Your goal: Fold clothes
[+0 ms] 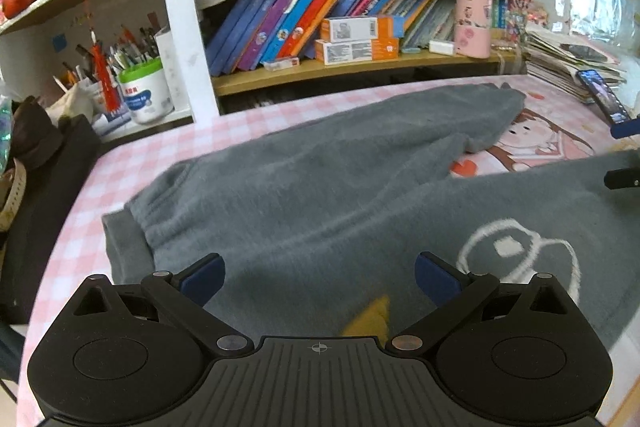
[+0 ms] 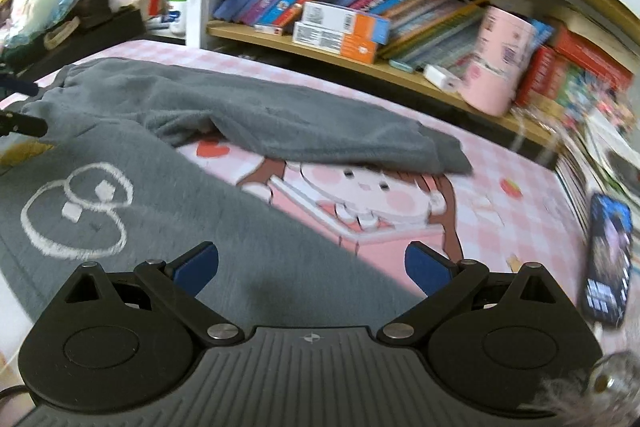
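While both pairs of blue-padded fingers stand wide apart with nothing between them, the left gripper hovers over the near part of the grey fleece trousers, just behind a yellow patch on the cloth, and the right gripper hangs above the edge of the nearer leg, where grey cloth meets the pink cartoon-print worktop. The trousers lie flat and spread on that worktop. Their long axis runs left to right: the gathered waistband points left, the two legs stretch to the right. The near leg carries a white outline drawing. The far leg angles away from it, leaving a wedge of bare worktop between them, and ends at a cuff over the printed cartoon face. A dark phone lies at the right edge. Beyond stands a bookshelf with leaning books, two orange boxes and a pink tin.
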Demonstrator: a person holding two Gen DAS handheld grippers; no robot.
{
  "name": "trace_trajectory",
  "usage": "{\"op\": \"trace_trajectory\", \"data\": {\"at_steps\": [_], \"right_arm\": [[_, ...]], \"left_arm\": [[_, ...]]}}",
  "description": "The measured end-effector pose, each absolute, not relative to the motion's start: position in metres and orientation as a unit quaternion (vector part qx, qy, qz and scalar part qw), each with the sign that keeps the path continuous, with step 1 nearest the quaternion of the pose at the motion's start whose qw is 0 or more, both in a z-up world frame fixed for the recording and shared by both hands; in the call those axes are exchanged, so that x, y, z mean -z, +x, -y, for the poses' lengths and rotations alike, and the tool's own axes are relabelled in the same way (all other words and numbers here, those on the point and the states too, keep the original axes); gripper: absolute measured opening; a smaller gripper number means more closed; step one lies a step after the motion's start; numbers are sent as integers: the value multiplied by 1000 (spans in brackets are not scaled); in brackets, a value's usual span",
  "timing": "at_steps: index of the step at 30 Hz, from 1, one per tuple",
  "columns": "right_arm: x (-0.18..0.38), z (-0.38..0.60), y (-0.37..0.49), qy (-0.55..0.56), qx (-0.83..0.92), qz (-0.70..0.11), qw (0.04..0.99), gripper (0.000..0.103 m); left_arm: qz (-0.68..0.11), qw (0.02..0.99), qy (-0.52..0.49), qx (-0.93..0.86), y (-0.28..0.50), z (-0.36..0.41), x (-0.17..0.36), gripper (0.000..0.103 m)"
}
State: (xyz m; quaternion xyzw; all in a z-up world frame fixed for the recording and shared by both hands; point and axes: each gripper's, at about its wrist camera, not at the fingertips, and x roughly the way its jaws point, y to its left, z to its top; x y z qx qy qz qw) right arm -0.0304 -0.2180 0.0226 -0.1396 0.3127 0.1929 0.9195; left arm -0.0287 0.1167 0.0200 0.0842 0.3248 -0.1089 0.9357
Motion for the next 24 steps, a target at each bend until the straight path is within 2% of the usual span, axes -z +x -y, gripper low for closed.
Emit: {"op": "trace_trajectory", "data": {"at_steps": [13, 18, 24], "right_arm": [[-40, 224, 104, -115, -211, -336, 911, 101], [-36, 225, 150, -118, -191, -339, 914, 100], [-21, 223, 192, -120, -180, -344, 914, 100]], "left_arm": [[-327, 938, 92, 66, 49, -154, -28, 102], [-299, 950, 54, 68, 77, -174, -30, 102], [-313, 945, 55, 76, 106, -183, -23, 102]]}}
